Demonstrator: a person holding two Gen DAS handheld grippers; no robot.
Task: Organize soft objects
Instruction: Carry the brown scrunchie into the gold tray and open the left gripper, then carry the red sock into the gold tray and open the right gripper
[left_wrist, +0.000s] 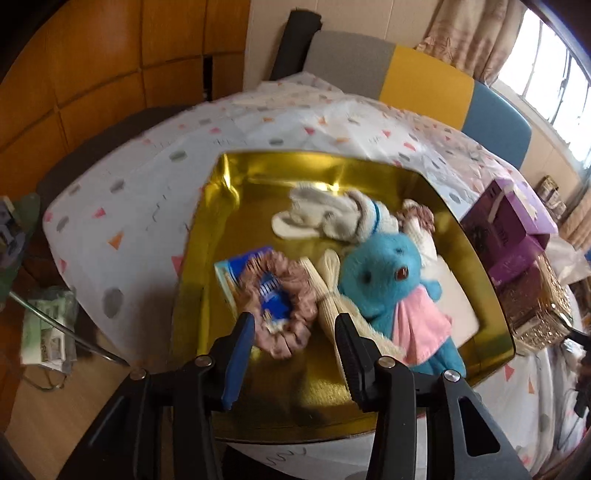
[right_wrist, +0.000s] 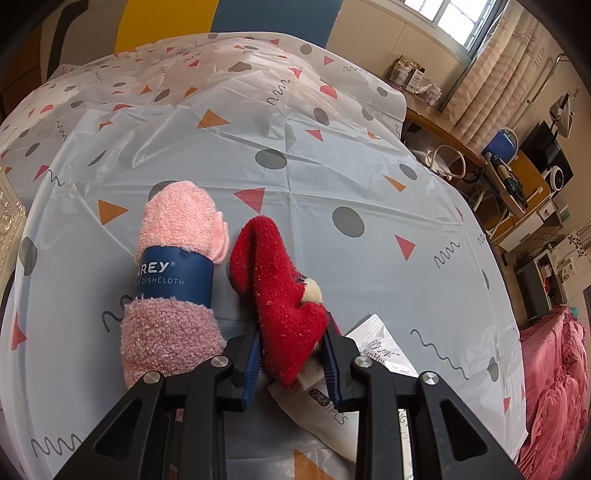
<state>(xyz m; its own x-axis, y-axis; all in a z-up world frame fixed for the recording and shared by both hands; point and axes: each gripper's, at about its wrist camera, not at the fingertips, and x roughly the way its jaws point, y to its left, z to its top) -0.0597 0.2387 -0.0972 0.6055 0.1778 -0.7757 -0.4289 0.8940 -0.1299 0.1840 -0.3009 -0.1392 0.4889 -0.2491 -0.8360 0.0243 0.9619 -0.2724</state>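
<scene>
Item 1, red fuzzy sock (right_wrist: 284, 295): pinched at its lower end between the fingers of the right gripper (right_wrist: 293, 354), the toe end lying forward on the surface (right_wrist: 332, 166) toward 12 o'clock. A cream patch shows at its 3 o'clock edge.

Item 2, pink rolled dishcloth (right_wrist: 173, 280) with a dark blue paper band: lies on the surface just beside the sock, at its 9 o'clock, unheld.

Item 3, white printed packet (right_wrist: 376, 343): flat on the surface under the right gripper, at 5 o'clock of the sock.

Item 4, gold tray (left_wrist: 236, 206): sits on the same patterned cloth-covered surface, seen in the left wrist view. Contents:
- pink scrunchie (left_wrist: 288, 310), near edge of the tray, resting partly on a blue printed box (left_wrist: 240, 273);
- blue plush toy (left_wrist: 388, 284) in a pink dress, at 3 o'clock of the scrunchie;
- cream knitted piece (left_wrist: 328, 280), between scrunchie and plush, touching both;
- white fluffy sock bundle (left_wrist: 325, 214), at 12 o'clock of the plush;
- a second pinkish scrunchie (left_wrist: 417, 216), at the far right corner, blurred.

Left gripper (left_wrist: 295, 332): fingers spread, nothing pressed between them; the near scrunchie lies in the gap between the tips.

Surroundings: purple boxes (left_wrist: 513, 221) and a glittery gold box (left_wrist: 535, 310) at 3 o'clock of the tray; a yellow, grey and blue chair back (left_wrist: 424, 77) at 12 o'clock.
</scene>
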